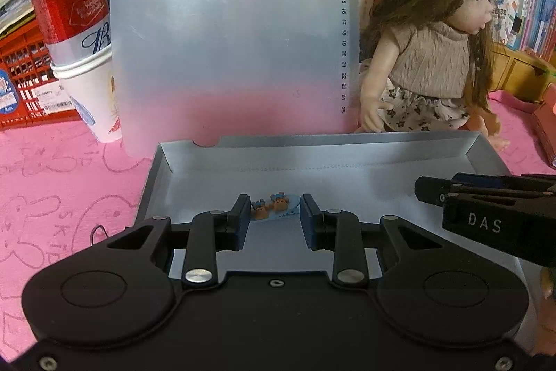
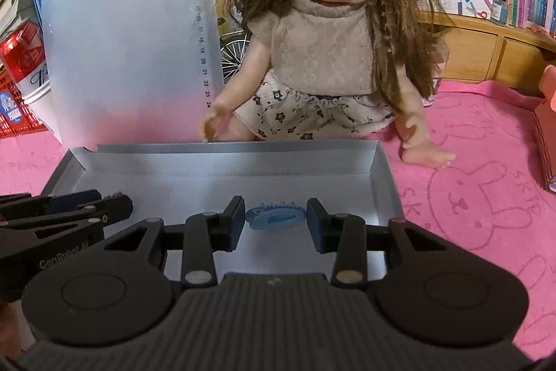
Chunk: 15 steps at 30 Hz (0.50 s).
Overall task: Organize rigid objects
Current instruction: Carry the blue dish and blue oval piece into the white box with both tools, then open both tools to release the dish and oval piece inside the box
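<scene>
A shallow grey cardboard box (image 1: 347,141) lies open on the pink cloth. My left gripper (image 1: 274,214) hovers over its floor, shut on a small blue hair clip with two orange bear figures (image 1: 274,206). My right gripper (image 2: 275,212) is beside it over the same box (image 2: 226,150), shut on a light blue toothed claw clip (image 2: 278,218) that spans the gap between its pads. Each gripper shows in the other's view: the right one (image 1: 429,193) enters from the right, the left one (image 2: 116,206) from the left. The box floor under the clips is bare.
A frosted sheet with a ruler scale (image 1: 226,40) stands upright behind the box. A long-haired doll (image 2: 323,51) sits at the back right, its foot near the box corner. A red can (image 1: 73,6) in a paper cup (image 1: 90,93), a red basket (image 1: 21,75), books and wooden drawers (image 2: 486,58) line the back.
</scene>
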Tool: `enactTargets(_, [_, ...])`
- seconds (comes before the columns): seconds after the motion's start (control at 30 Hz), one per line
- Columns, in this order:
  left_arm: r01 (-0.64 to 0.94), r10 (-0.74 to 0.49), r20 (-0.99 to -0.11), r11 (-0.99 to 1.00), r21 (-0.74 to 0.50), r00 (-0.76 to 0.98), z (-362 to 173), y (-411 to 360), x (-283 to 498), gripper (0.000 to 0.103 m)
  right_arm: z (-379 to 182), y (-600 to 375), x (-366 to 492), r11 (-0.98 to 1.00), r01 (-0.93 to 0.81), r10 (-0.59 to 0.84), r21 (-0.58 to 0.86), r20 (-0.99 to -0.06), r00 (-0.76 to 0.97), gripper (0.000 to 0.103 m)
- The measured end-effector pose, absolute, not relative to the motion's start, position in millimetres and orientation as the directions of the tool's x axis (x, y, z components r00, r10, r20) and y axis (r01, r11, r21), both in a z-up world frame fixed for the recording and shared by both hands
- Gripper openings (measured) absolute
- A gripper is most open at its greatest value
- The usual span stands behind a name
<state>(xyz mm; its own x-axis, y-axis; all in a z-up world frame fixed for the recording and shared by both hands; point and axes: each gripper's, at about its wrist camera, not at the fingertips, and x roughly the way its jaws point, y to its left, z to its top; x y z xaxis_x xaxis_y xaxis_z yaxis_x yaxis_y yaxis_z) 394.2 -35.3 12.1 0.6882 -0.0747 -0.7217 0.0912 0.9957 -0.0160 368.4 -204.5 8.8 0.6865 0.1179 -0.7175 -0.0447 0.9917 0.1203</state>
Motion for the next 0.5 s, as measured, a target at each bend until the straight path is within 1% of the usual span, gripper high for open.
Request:
enactTargets(0.13, [0.093, -0.073, -0.717, 0.996, -0.012, 0.694, 11.3, -36.2, 393.4, 0.030, 7.4, -202.6, 369.4, 0.992, -0.053, 0.118, 0.113, -0.715, 0.689, 0.044])
enactTargets(0.23, [0.089, -0.074, -0.713, 0.996, -0.017, 0.698, 11.2, -35.7, 393.6, 0.030, 4.6, -200.4, 370.7, 0.993, -0.060, 0.117, 0.105, -0.715, 0.689, 0.047])
enactTargets(0.27, [0.089, -0.074, -0.710, 0.996, -0.016, 0.700, 11.1, -35.9, 393.6, 0.030, 4.1, -199.6, 369.9, 0.993, -0.064, 0.116, 0.099, -0.713, 0.692, 0.051])
enactTargets(0.3, [0.088, -0.073, -0.708, 0.996, -0.015, 0.702, 11.2, -36.2, 393.6, 0.030, 4.2, -199.2, 369.2, 0.993, -0.066, 0.115, 0.096, -0.710, 0.695, 0.059])
enactTargets(0.33, [0.088, -0.072, -0.708, 0.996, -0.014, 0.703, 11.6, -36.4, 393.5, 0.031, 4.5, -199.4, 368.6, 0.993, -0.063, 0.114, 0.097, -0.708, 0.697, 0.061])
enactTargets(0.37, [0.088, -0.070, -0.710, 0.996, -0.011, 0.701, 12.1, -37.2, 393.5, 0.034, 5.0, -200.2, 367.8, 0.992, -0.064, 0.121, 0.107, -0.706, 0.698, 0.064])
enactTargets(0.4, [0.089, -0.069, -0.711, 0.996, -0.010, 0.700, 13.0, -37.0, 393.0, 0.040, 6.1, -201.4, 366.3, 0.992, -0.059, 0.123, 0.114, -0.703, 0.700, 0.066])
enactTargets(0.47, [0.099, -0.073, -0.707, 0.995, -0.004, 0.704, 16.2, -38.3, 389.5, 0.042, 8.9, -202.8, 362.9, 0.992, -0.058, 0.119, 0.111, -0.697, 0.707, 0.072])
enactTargets(0.5, [0.104, -0.071, -0.702, 0.995, 0.004, 0.708, 18.8, -39.3, 386.9, 0.045, 10.8, -203.2, 361.2, 0.993, -0.059, 0.115, 0.104, -0.695, 0.710, 0.072])
